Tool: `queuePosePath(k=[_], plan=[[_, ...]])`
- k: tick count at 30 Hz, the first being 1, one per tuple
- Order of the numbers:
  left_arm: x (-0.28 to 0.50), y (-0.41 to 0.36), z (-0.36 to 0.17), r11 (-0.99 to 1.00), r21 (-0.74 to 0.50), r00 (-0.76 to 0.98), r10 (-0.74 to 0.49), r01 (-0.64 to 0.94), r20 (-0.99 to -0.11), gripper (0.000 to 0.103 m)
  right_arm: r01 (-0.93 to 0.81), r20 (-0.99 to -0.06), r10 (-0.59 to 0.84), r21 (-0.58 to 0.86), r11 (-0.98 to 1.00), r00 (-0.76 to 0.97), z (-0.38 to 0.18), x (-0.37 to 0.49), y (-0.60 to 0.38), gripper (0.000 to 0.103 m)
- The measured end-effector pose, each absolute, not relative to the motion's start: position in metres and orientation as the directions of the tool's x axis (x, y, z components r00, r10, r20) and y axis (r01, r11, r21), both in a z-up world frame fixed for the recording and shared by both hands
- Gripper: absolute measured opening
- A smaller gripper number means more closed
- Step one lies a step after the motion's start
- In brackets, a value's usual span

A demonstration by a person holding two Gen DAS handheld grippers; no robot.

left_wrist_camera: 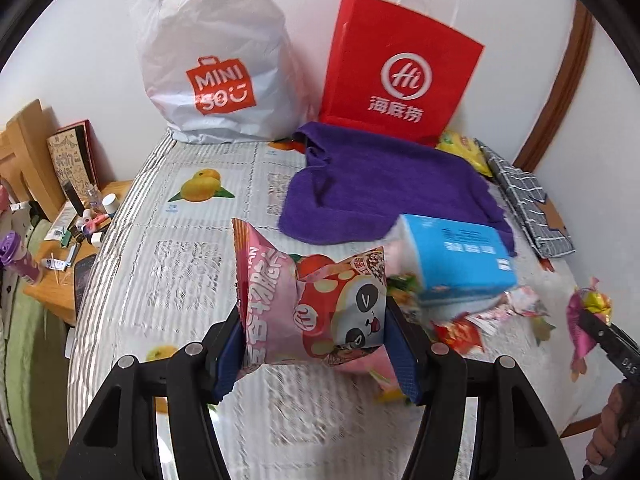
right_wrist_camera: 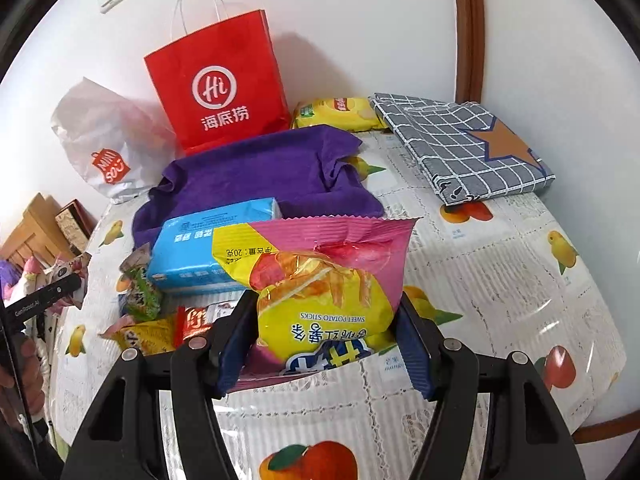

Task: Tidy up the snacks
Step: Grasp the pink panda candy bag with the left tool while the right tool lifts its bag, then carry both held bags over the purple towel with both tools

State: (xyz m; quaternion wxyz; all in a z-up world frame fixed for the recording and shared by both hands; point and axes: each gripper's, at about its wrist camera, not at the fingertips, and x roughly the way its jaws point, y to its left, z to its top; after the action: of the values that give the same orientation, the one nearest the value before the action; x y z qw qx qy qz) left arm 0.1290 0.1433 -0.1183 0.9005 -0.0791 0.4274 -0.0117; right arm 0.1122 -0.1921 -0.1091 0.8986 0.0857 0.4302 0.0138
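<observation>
A: Left wrist view: the pink panda pack (left_wrist_camera: pixel 320 312) sits clamped between the left claw's (left_wrist_camera: pixel 316 344) pads, crumpled at the waist and held clear of the table (left_wrist_camera: pixel 180 280).

B: And the right claw (right_wrist_camera: pixel 320 344)?

A: Clamped on the yellow sweet-potato pack (right_wrist_camera: pixel 320 300), likewise lifted. Just beyond both claws lie the blue tissue pack (right_wrist_camera: pixel 208 248) and loose snacks (right_wrist_camera: pixel 152 320); farther out, a purple cloth (right_wrist_camera: pixel 260 168) and red bag (right_wrist_camera: pixel 220 88), likely the destination.

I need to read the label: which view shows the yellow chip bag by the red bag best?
The right wrist view: the yellow chip bag lies nearly whole. The left wrist view shows only a corner behind the purple towel.
</observation>
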Motion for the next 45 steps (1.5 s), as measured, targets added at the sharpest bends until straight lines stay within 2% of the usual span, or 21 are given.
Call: queuePosePath(k=[5,10,18,34,45], plan=[[0.112,0.122,-0.104,0.986,-0.161,0.647,-0.102,-0.033,-0.756,0.061,0.000,-0.763,0.104,0.135,0.991,0.637,-0.102,0.104,-0.188,0.066],[0.105,0.099,-0.089,0.988,-0.154,0.657,-0.111,-0.007,-0.746,0.061,-0.026,-0.748,0.162,0.190,0.981,0.643,-0.091,0.103,-0.192,0.066],[0.112,0.077,-0.071,0.987,-0.160,0.672,-0.138,0.029,-0.727,0.061,-0.066,-0.741,0.175,0.174,0.983,0.649,-0.073,0.111,-0.189,0.066],[0.201,0.064,-0.041,0.990,-0.131,0.699,-0.128,0.049,-0.703,0.061,-0.147,-0.704,0.221,0.166,0.975,0.675,-0.042,0.200,-0.164,0.066],[0.272,0.068,-0.043,0.991,-0.120,0.701,-0.121,0.051,-0.703,0.061,-0.131,-0.703,0.217,0.175,0.976,0.677,-0.047,0.281,-0.158,0.066]])
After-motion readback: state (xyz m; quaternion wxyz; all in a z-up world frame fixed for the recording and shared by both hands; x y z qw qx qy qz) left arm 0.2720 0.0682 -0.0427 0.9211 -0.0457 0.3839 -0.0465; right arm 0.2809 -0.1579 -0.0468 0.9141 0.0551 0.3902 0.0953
